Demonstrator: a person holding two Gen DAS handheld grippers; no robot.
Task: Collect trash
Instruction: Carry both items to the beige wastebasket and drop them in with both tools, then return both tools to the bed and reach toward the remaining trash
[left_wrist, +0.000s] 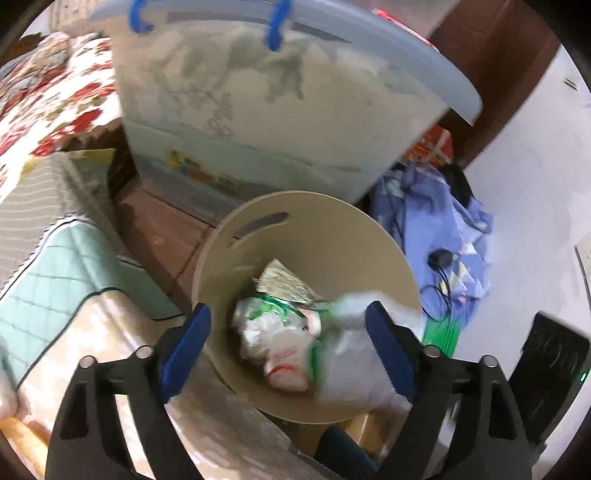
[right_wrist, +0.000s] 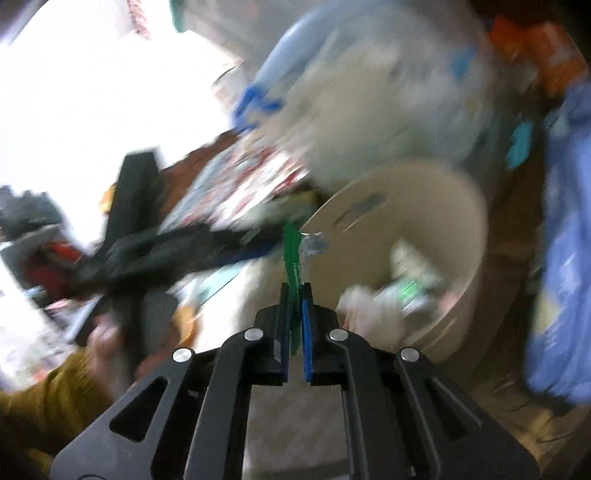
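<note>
Left gripper (left_wrist: 288, 350) jaws spread wide, nothing pinched; a white-and-green wrapper (left_wrist: 347, 354) hangs blurred by its right-hand finger, directly over the tan bin (left_wrist: 369, 236). Right gripper (right_wrist: 294, 306) clamped shut on a thin green strip (right_wrist: 291, 251), bin just ahead and right of its tips. Risks: the wrapper may catch the finger or rim and land outside; the strip, apparently short of the rim though blur obscures it, would miss if released here.
</note>
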